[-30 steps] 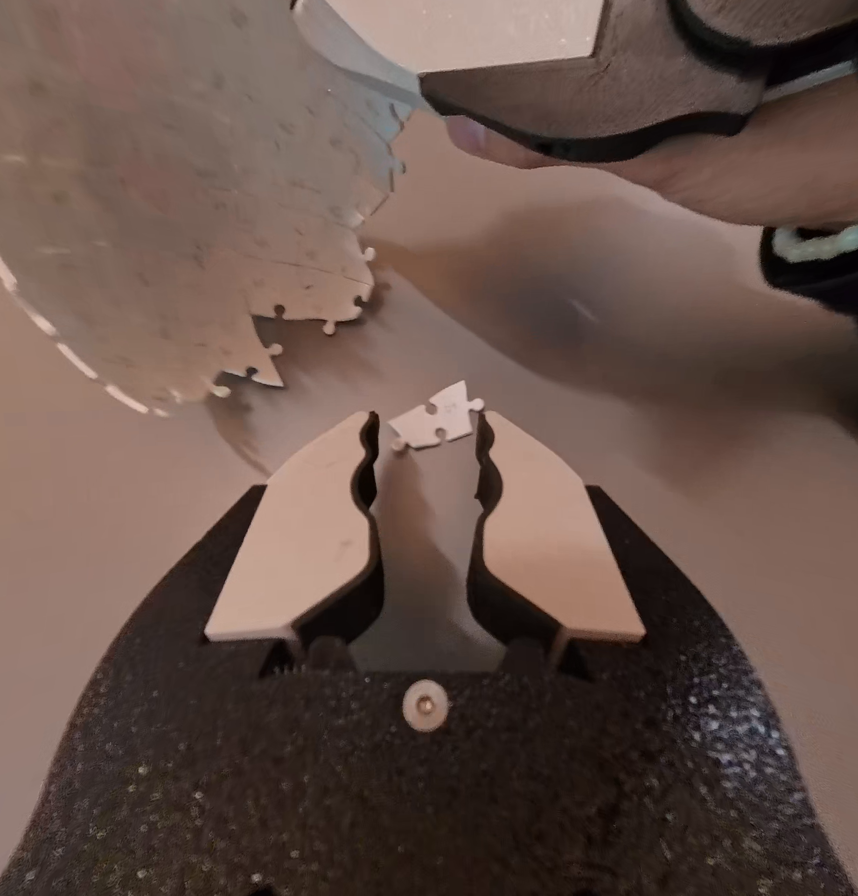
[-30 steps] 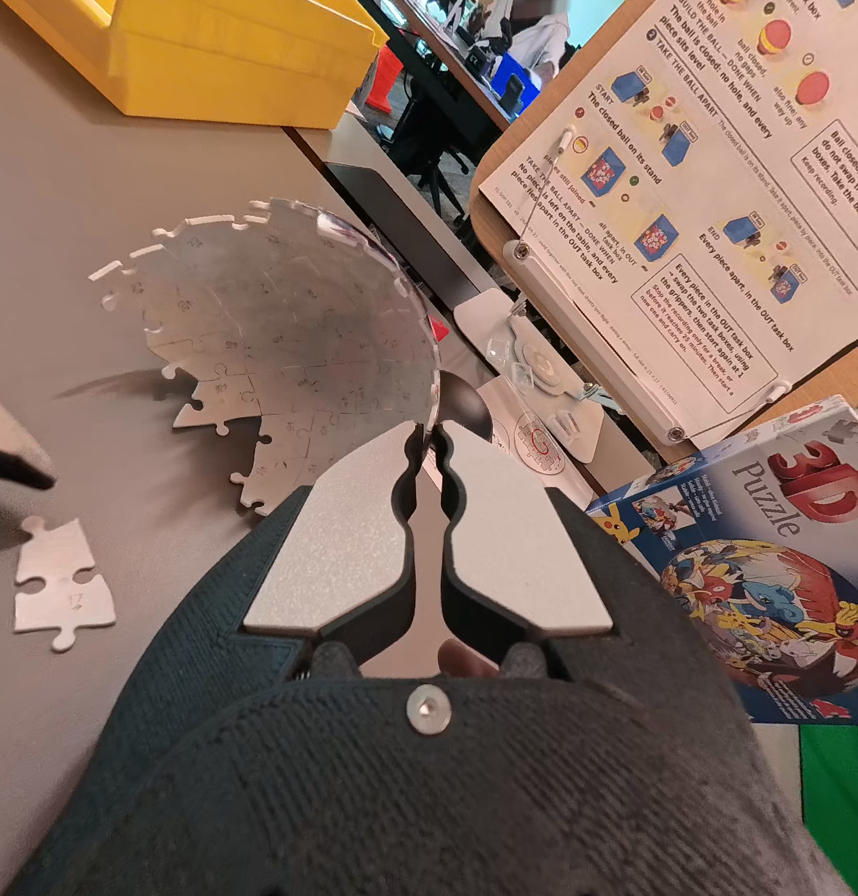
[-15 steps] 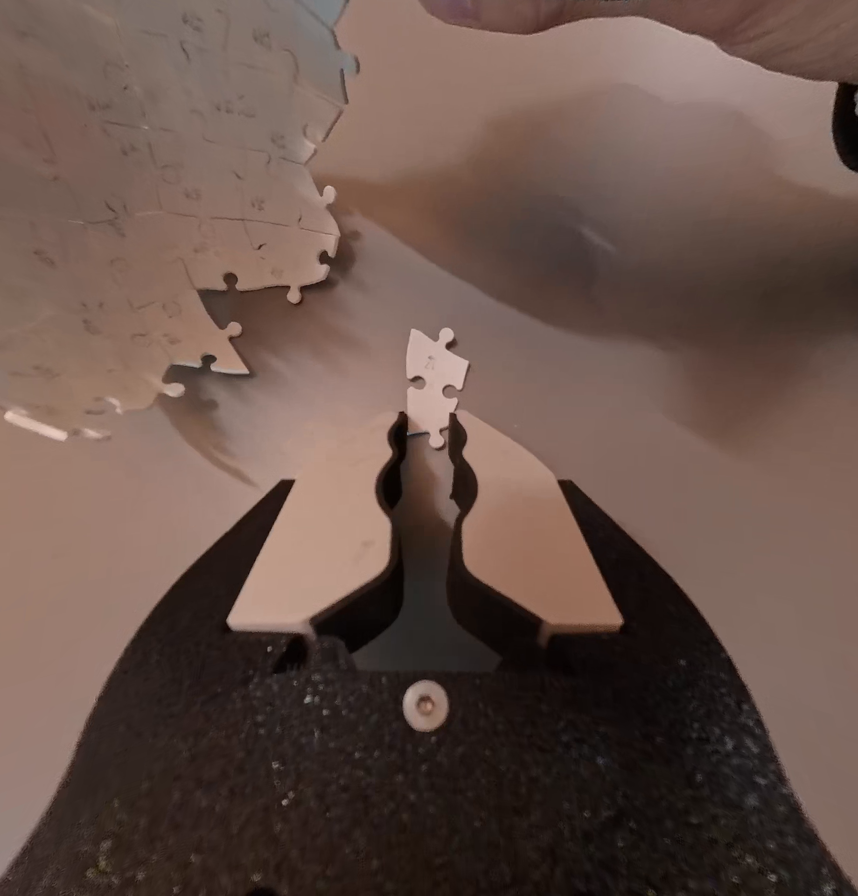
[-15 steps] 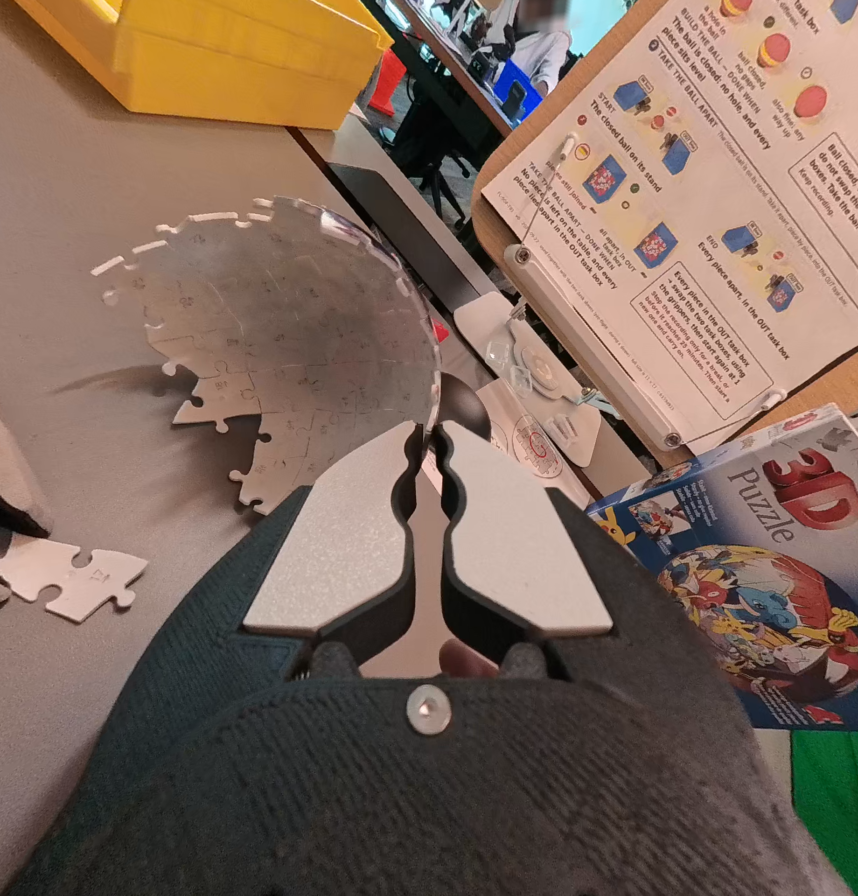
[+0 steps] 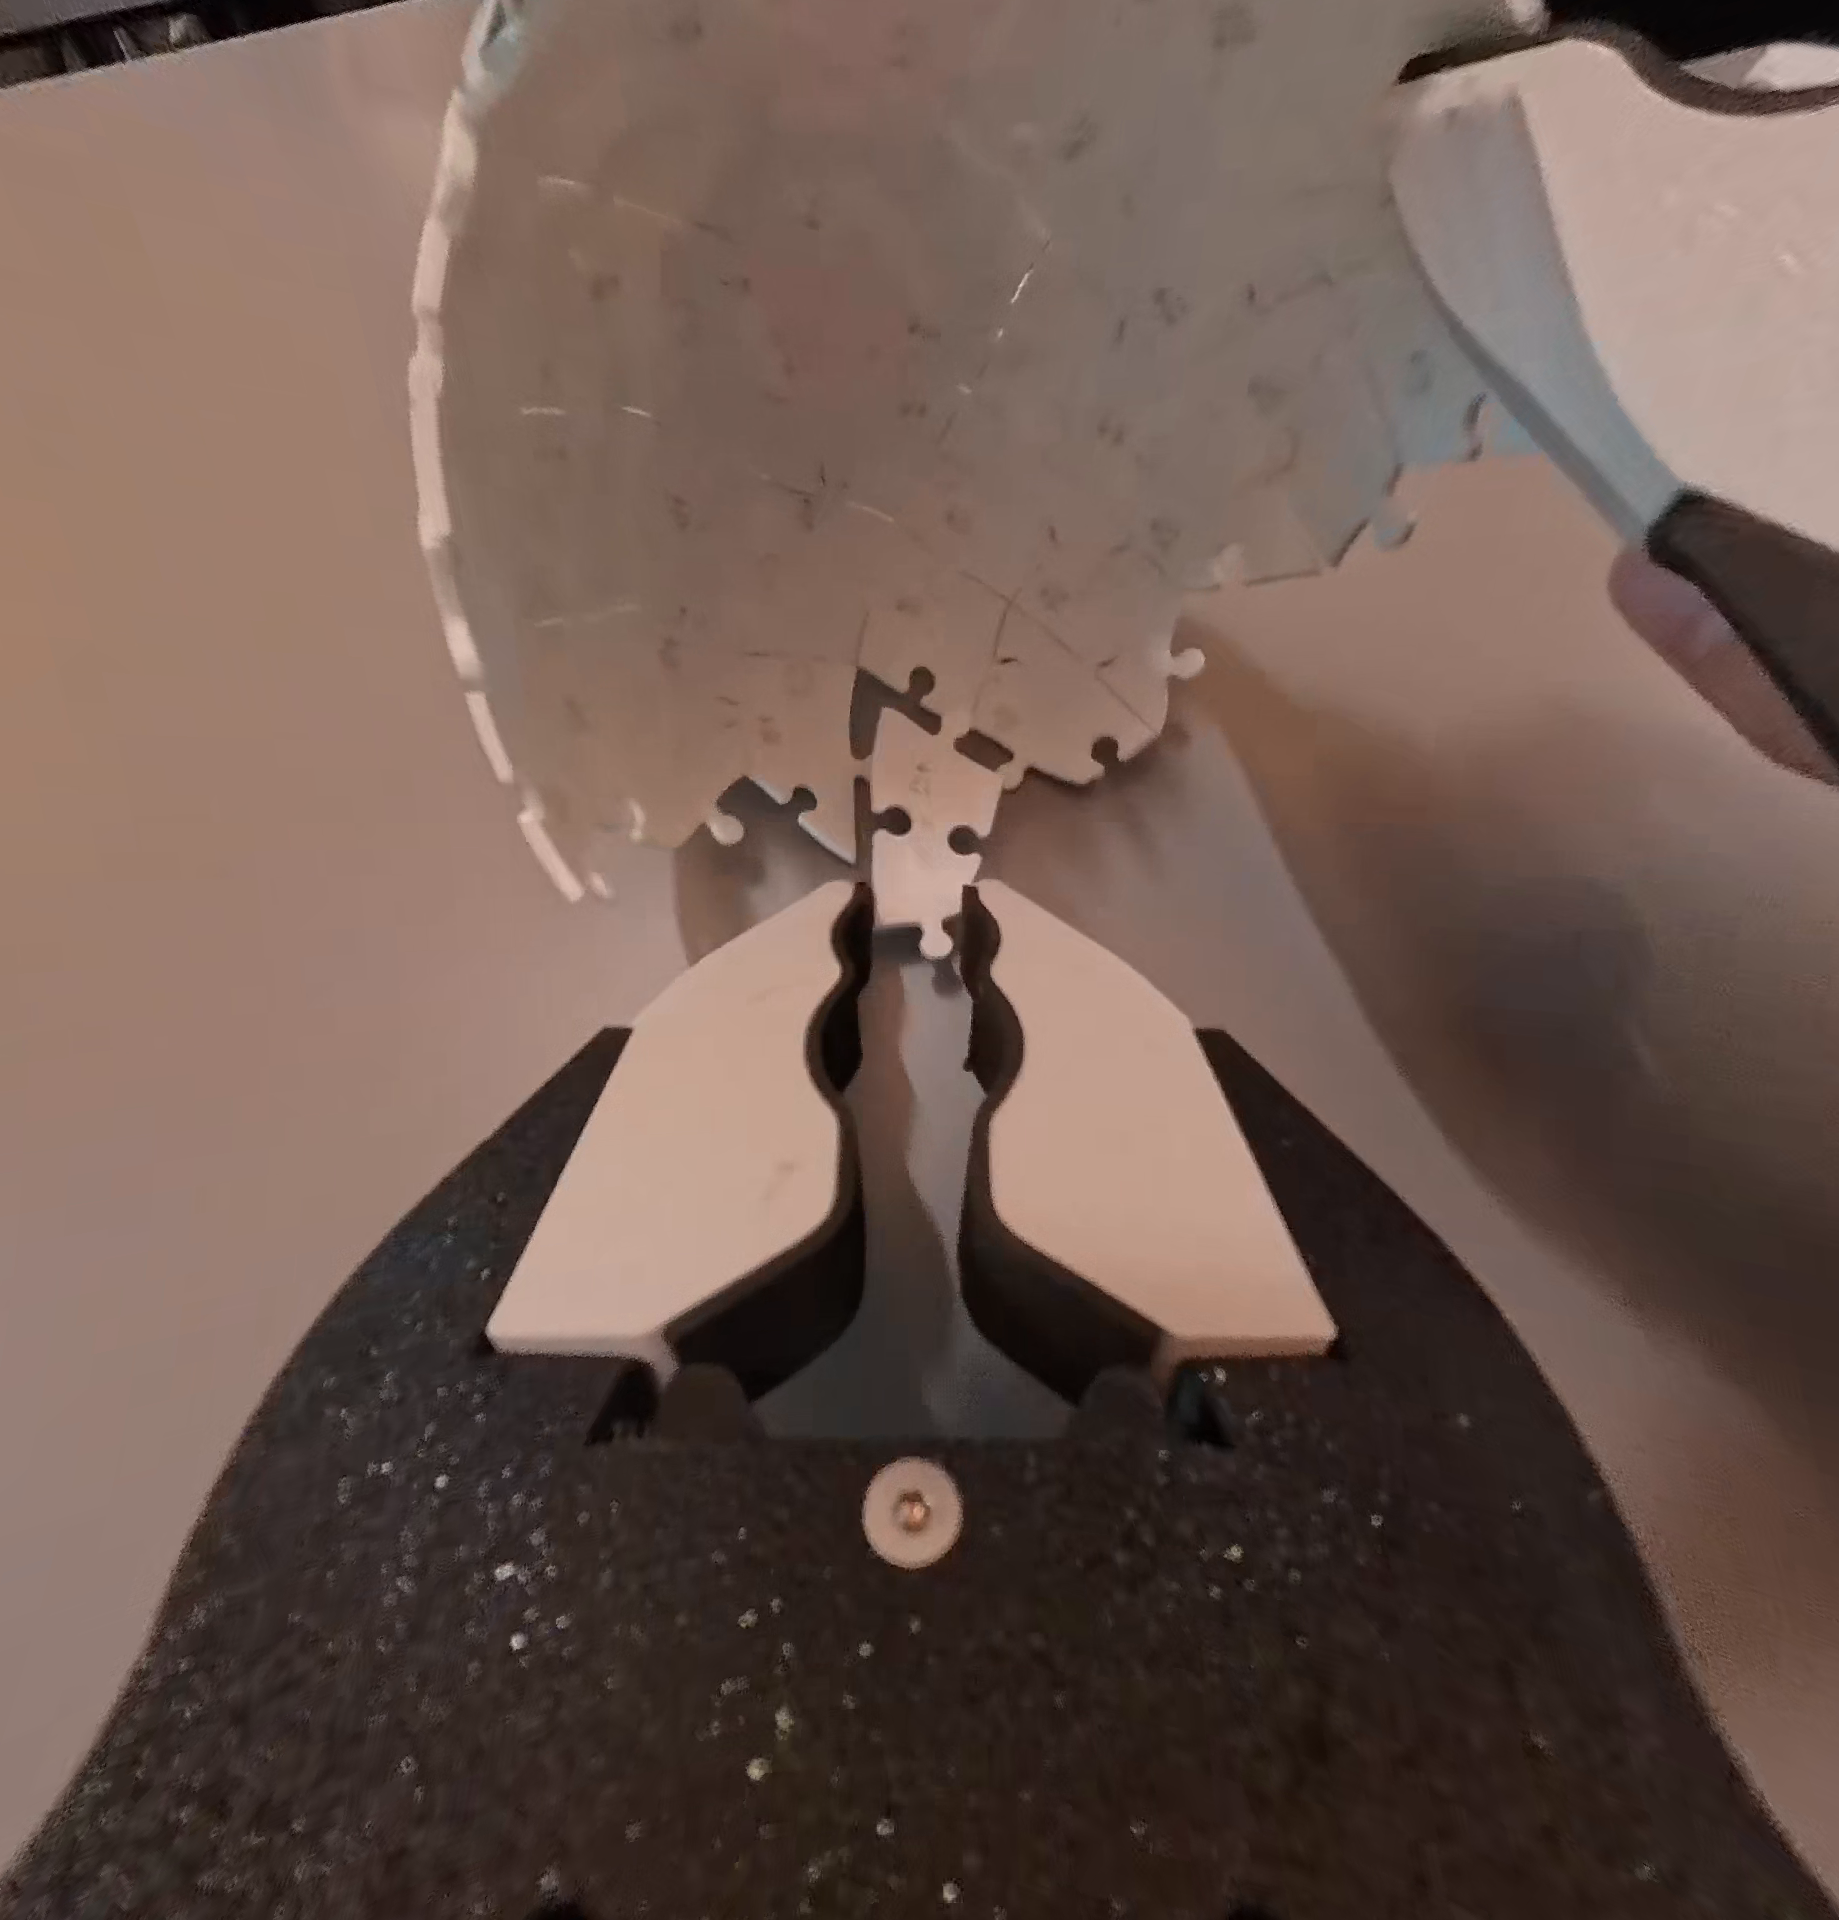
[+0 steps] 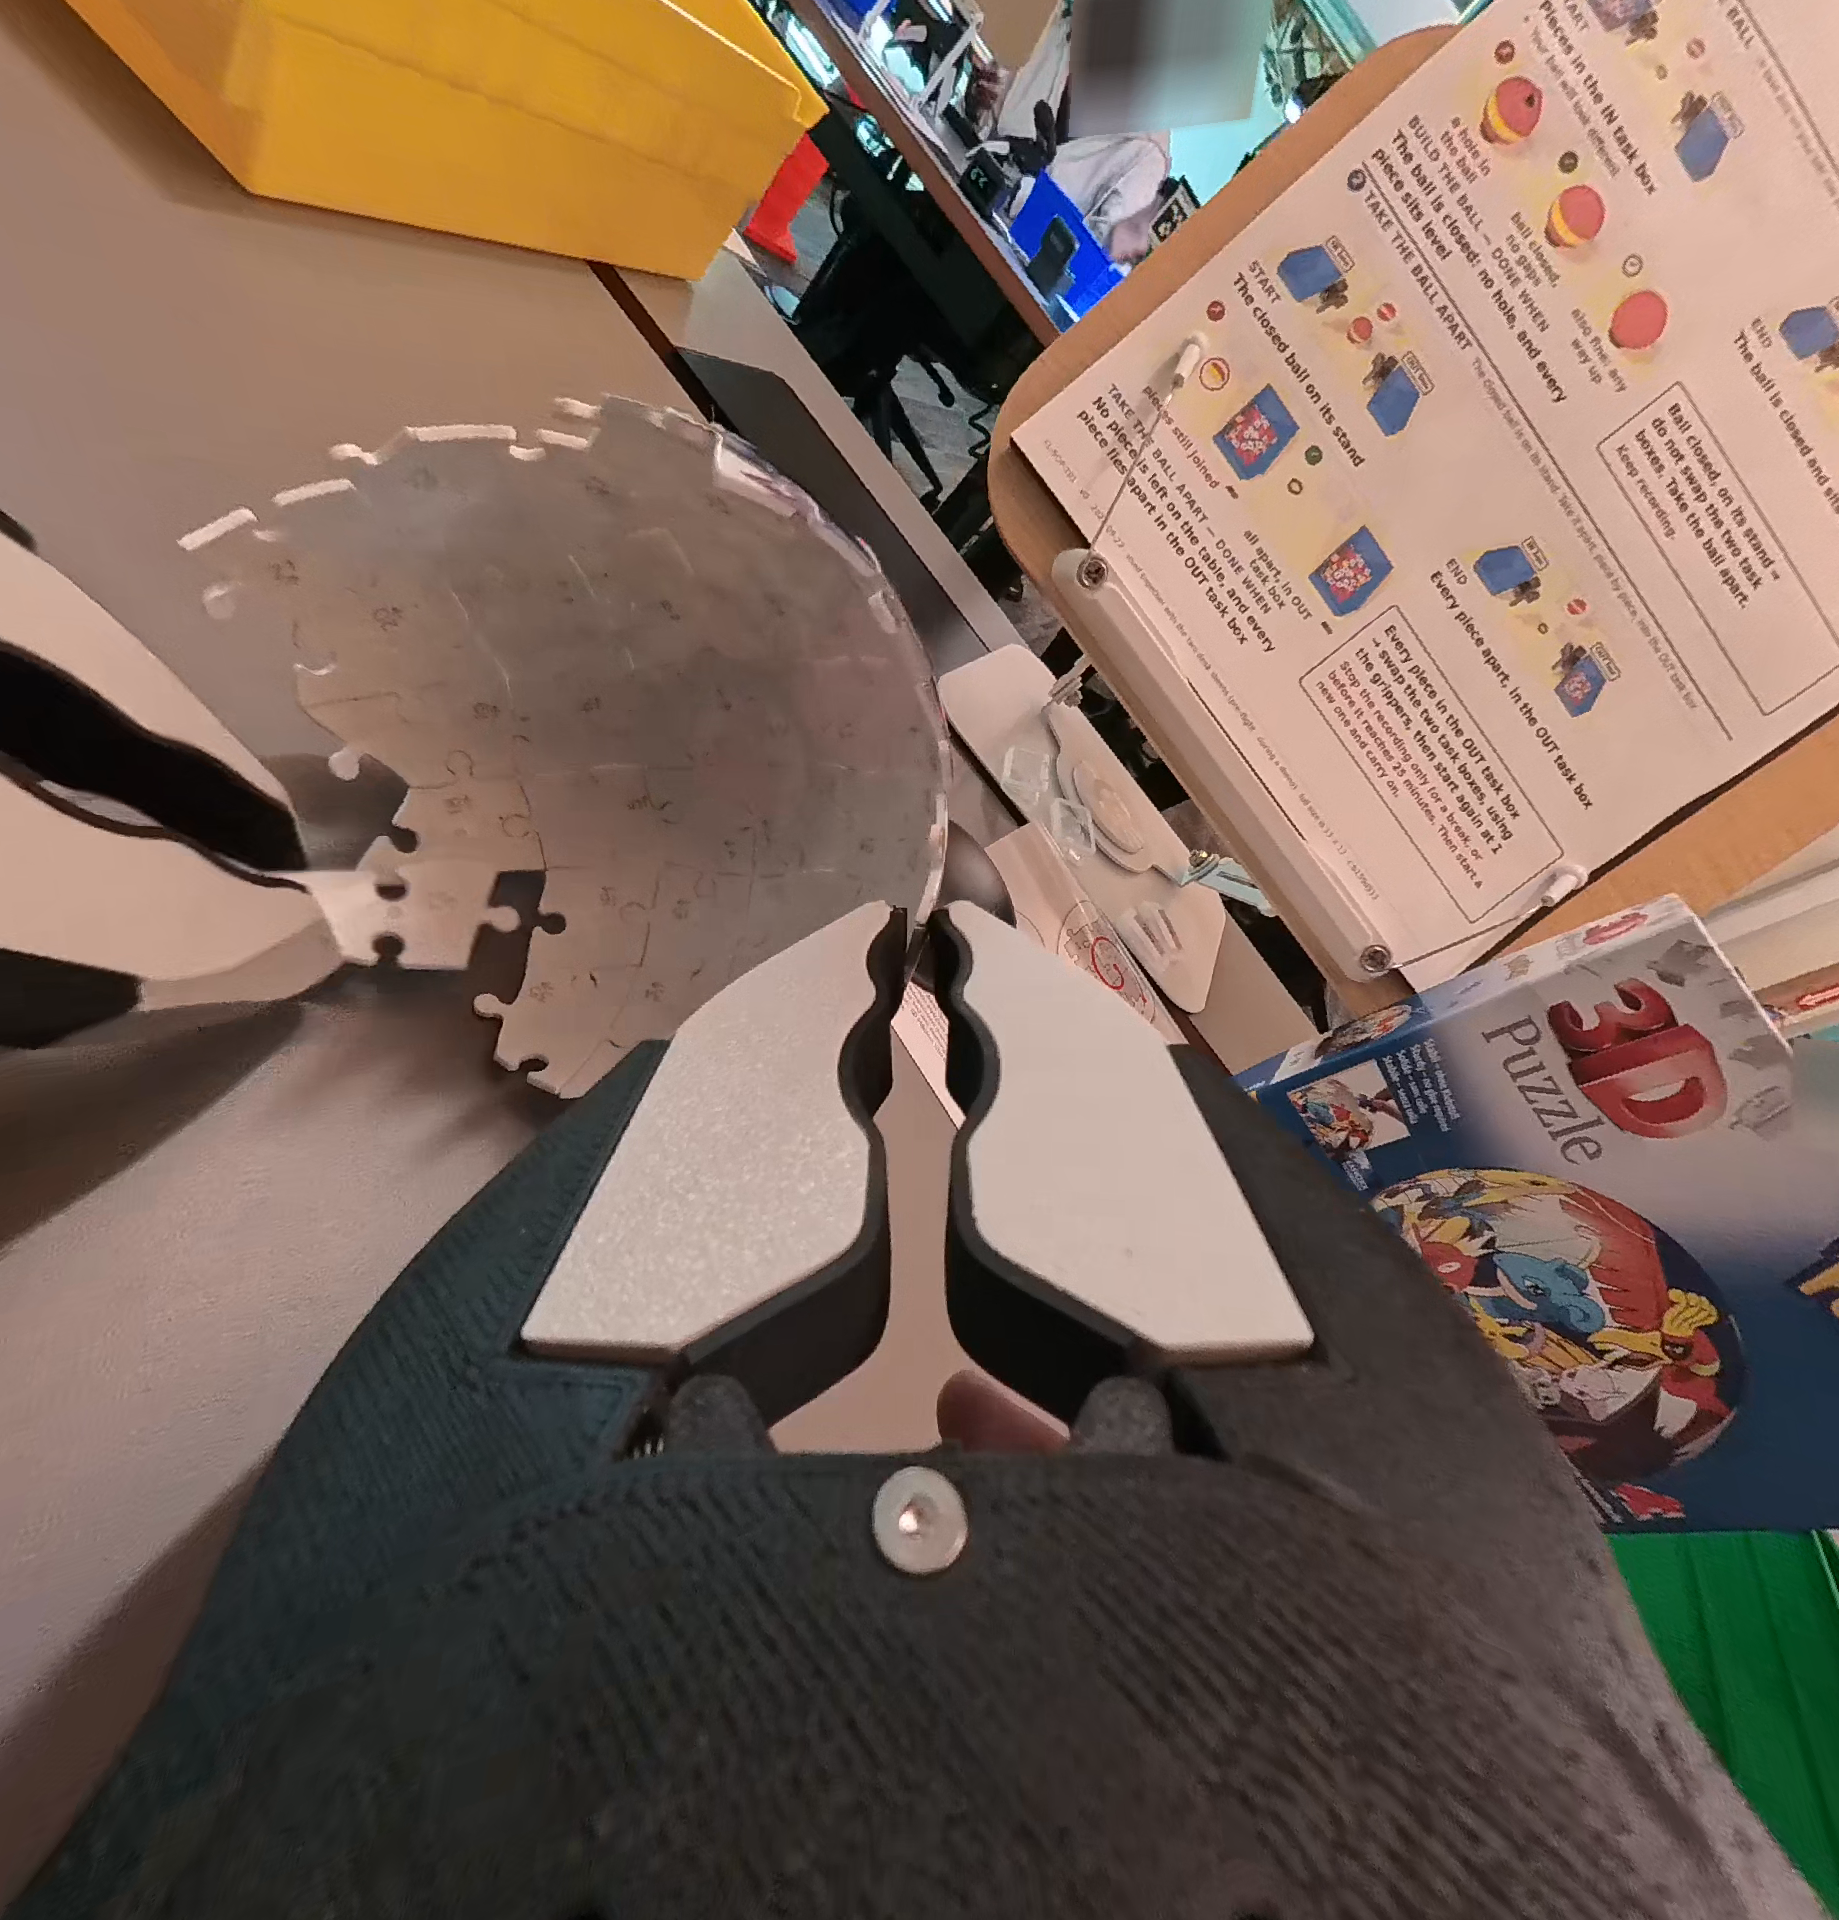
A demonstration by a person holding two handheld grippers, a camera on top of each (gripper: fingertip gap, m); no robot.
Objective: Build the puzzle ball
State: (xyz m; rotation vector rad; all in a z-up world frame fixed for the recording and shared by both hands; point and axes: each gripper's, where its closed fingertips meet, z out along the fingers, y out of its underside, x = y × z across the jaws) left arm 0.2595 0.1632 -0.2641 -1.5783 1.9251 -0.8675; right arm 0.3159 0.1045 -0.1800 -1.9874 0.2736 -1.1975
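The partly built puzzle ball [image 5: 790, 416] is a curved white shell of joined pieces, its inner side facing me. My left gripper [image 5: 920, 899] is shut on a loose white puzzle piece [image 5: 925, 831] and holds it against a notch in the shell's jagged lower edge. My right gripper [image 6: 920, 920] is shut on the rim of the shell [image 6: 624, 707] and holds it upright over the table. In the right wrist view the left gripper [image 6: 317, 894] comes in from the left with the piece [image 6: 427, 909] at the shell's edge. The right gripper also shows in the left wrist view [image 5: 1621, 343].
A yellow bin [image 6: 458, 114] stands at the table's back. A board with an instruction sheet [image 6: 1466, 436] leans at the right, with the blue puzzle box [image 6: 1580, 1226] in front of it. Small clear parts lie on a white card [image 6: 1091, 800]. A hand [image 5: 1704, 665] grips the right gripper. The gap from one gripper's tips to the other's is roughly 12 cm.
My left gripper has closed on the loose piece, lifted it off the table and carried it up to the shell's lower edge. The right gripper has kept its hold on the shell's rim.
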